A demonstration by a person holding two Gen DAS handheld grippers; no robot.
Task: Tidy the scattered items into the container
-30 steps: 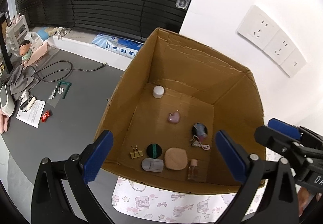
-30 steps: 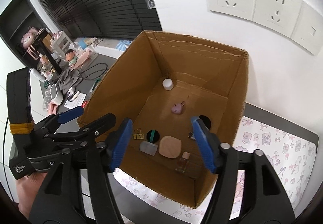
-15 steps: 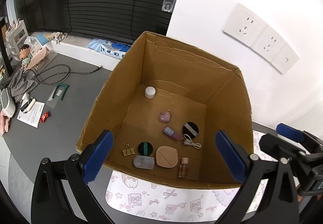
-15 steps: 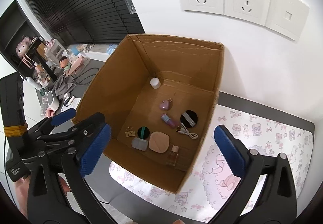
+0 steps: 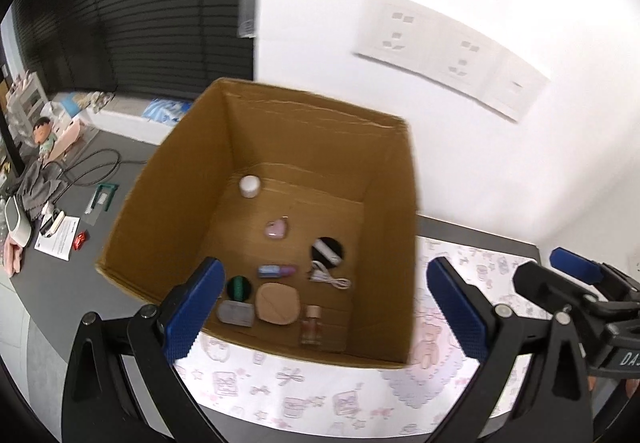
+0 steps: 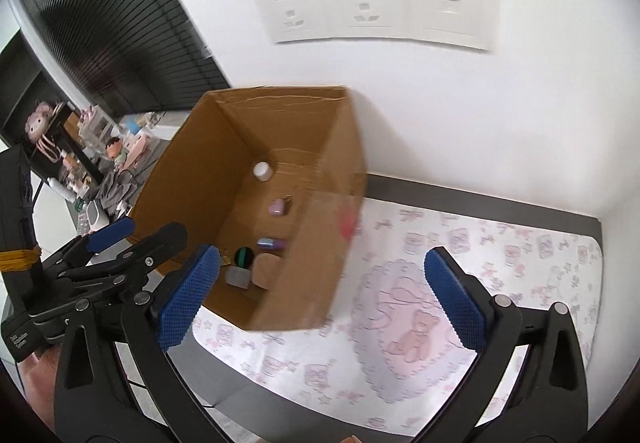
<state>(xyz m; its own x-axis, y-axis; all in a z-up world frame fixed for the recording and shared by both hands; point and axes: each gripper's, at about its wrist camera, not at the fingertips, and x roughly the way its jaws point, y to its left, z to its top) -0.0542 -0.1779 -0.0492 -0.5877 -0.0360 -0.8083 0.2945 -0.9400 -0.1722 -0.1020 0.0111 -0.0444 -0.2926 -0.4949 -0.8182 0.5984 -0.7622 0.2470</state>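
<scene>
I see my left hand-held gripper (image 5: 320,313) at the bottom of the left wrist view, blue pads spread wide apart and holding nothing. My right hand-held gripper (image 6: 322,299) is likewise wide apart and empty at the bottom of its frame.

The open brown cardboard box (image 5: 192,187) fills the centre, standing on a white mat with pink cartoon prints (image 6: 500,263) on the dark desk (image 6: 480,199).

Inside lie a small white jar (image 5: 249,186) near the far wall, a pink heart-shaped charm (image 5: 277,229), a blue-and-pink tube (image 5: 277,270), a white cable (image 5: 330,277), a tan rounded compact (image 5: 277,302), a grey case (image 5: 235,313) and a small glass bottle (image 5: 311,325).

White wall sockets (image 6: 360,7) sit at the upper centre, black blinds (image 6: 100,23) at upper left.
</scene>
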